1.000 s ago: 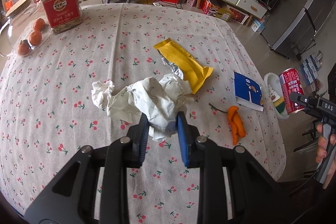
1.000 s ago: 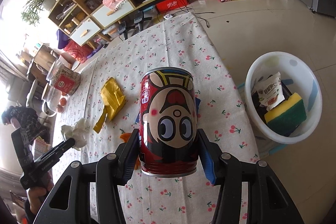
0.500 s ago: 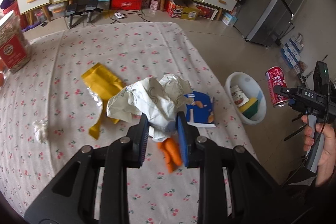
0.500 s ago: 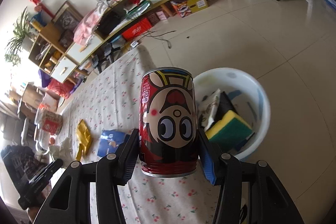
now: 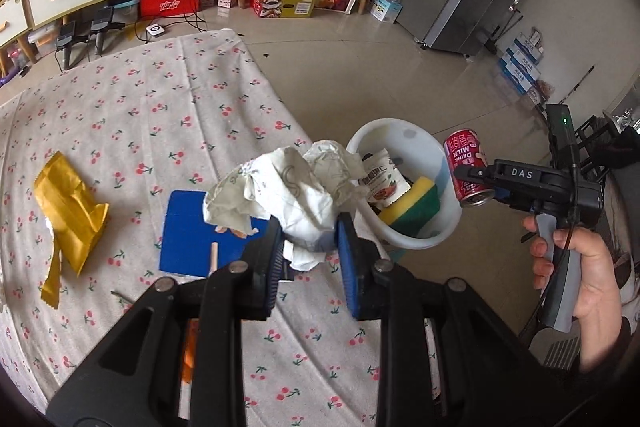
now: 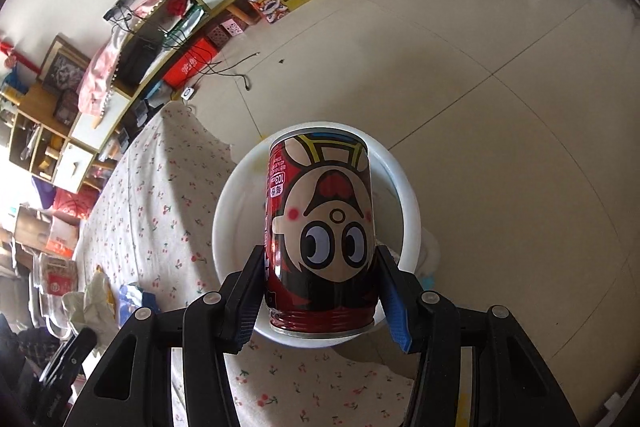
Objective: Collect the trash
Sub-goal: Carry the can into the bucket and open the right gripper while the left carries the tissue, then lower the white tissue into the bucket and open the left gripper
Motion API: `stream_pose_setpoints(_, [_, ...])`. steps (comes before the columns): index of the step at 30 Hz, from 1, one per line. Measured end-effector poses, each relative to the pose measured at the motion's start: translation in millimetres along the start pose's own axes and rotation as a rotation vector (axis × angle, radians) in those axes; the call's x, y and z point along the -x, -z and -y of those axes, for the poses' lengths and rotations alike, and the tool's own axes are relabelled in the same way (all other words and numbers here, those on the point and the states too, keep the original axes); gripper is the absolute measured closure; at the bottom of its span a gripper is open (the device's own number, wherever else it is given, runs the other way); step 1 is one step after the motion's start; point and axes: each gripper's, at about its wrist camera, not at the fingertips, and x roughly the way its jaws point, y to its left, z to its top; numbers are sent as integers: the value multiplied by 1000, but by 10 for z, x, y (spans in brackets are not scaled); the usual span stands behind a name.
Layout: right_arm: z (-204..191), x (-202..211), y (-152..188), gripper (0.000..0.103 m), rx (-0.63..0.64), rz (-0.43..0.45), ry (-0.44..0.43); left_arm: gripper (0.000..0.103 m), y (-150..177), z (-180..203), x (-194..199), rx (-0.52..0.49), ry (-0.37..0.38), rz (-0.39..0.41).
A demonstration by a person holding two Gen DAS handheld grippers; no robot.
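Holding the red milk-drink can (image 6: pixel 320 227) over the white basin (image 6: pixel 404 195), the right gripper (image 6: pixel 322 301) should release only once centred. Left gripper (image 5: pixel 310 247) grips crumpled paper (image 5: pixel 288 191); bring it over next.

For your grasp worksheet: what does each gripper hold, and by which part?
Left gripper: crumpled paper, pinched at its lower end. Right gripper: red can, clamped across its sides near one end.
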Motion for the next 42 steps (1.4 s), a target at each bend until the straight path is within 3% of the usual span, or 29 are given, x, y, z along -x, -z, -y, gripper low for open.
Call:
stream_pose_setpoints(5, [96,-81,-40,47,-27,11,-7,75,-36,176,-156,-30,8,-12])
stream_pose_setpoints(8, [135,-49,-58,36,-40,32,-28,75,-53,280,-254,-50,15,-25])
stream_pose_setpoints(20, [259,366,79,34,-36,83,1,75,-230,792,-653,-158,37,-73])
stream_pose_setpoints(28, [408,517,135,33,-49,104,-4,73,-250,958,-874,-174,58,-88])
stream_pose_setpoints(30, [429,524,136,32,-53,109,1,70,-257,962,-894,-175,60,-86])
stream_pose_setpoints(34, [446,532,153,30,-47,110,17,41,-237,947,-852,-173,37,-74])
stream_pose_setpoints(42, [295,550,202,29,4,112,33,26,-142,710,-507,-135,3,-36])
